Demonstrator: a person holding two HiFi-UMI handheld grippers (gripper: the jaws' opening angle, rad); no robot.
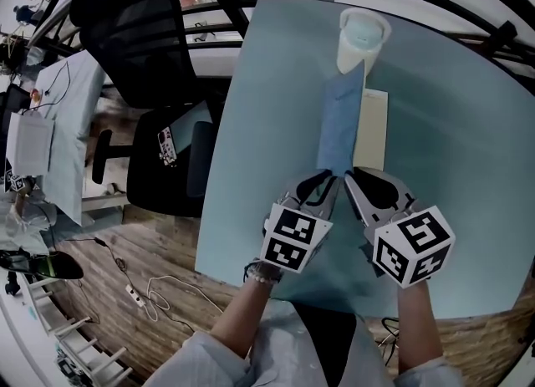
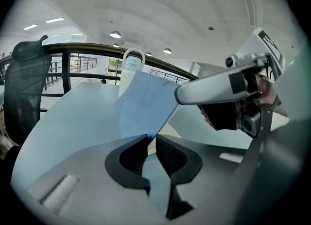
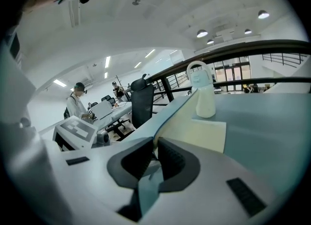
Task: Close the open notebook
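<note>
The notebook lies open on the pale blue table, its blue cover lifted on edge over the cream page. My left gripper is at the cover's near end. In the left gripper view its jaws are shut on the cover, which rises beyond them. My right gripper sits right beside it. In the right gripper view its jaws pinch the same cover's near edge, with the cream page lying flat to the right.
A white bottle with a loop handle stands just beyond the notebook's far end. A black office chair sits off the table's left edge. A person stands far off in the background among other desks.
</note>
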